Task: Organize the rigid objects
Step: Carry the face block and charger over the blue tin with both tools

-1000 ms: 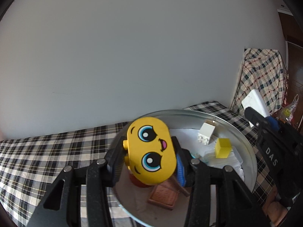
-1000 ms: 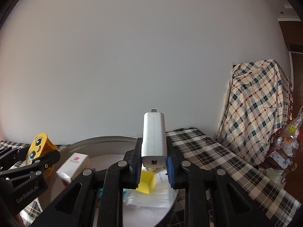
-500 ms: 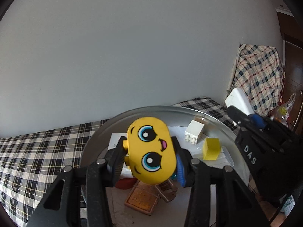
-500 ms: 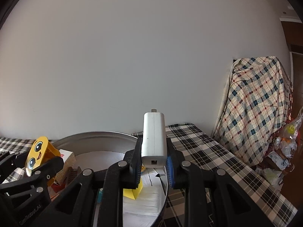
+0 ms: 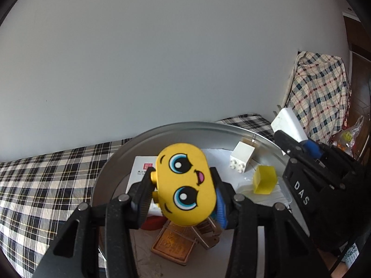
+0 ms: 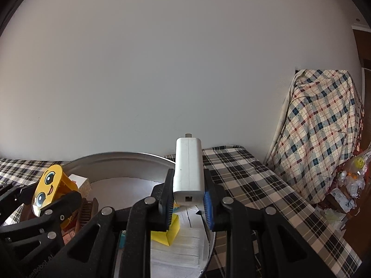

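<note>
The left tongs [image 5: 184, 191] are clamped on a yellow face block [image 5: 185, 183] (big blue cartoon eyes, a small pink tongue), holding it above the near part of a round metal tray [image 5: 185, 127]. Under the block, on the tray floor, lie an orange embossed tile [image 5: 172, 245], something red [image 5: 150, 223] that is mostly hidden, and a white box with a red label [image 5: 141, 169]. Further in sit a yellow cube [image 5: 264, 181] on a stack of white tissue [image 6: 178, 247] and, beyond it, a white studded brick [image 5: 242, 159] near the far rim.

The right tongs [image 6: 189, 199] are closed on a white charger [image 6: 189, 173], upright with its metal prong pointing away, held over the tray's right edge; whether it is above the rim itself is hard to judge from here.

The tray rests on a bench with a black-and-white checked cloth [image 6: 243, 180]. Beyond, a plaid-covered object [image 6: 320, 125] stands against the plain wall.
</note>
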`<state>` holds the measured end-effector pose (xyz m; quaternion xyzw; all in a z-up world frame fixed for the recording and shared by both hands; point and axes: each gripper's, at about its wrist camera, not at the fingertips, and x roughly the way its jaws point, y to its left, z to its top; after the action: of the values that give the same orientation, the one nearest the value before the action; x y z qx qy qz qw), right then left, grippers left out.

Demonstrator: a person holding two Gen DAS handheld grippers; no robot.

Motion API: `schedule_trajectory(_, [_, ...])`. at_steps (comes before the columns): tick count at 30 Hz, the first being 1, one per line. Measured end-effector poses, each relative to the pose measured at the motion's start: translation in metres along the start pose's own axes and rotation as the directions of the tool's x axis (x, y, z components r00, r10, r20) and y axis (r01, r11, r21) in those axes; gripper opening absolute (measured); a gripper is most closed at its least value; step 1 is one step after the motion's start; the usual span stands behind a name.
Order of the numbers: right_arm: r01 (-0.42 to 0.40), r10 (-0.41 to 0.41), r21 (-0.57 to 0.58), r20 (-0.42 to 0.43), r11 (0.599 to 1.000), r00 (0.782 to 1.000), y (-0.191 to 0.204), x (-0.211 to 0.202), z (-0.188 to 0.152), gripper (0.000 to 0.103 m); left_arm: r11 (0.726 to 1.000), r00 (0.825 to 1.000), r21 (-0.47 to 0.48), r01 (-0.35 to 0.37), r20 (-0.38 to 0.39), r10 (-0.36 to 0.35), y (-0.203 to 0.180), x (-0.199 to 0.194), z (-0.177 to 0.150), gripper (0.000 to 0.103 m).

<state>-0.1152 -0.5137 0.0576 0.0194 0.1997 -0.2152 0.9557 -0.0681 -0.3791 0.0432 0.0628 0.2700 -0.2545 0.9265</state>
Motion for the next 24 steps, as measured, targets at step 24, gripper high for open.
schedule_trajectory(24, [-0.061, 0.059, -0.022, -0.091, 0.998, 0.994, 0.009, 0.015, -0.006, 0.024, 1.000, 0.998, 0.026, -0.013, -0.056, 0.015, -0.002, 0.009, -0.003, 0.045])
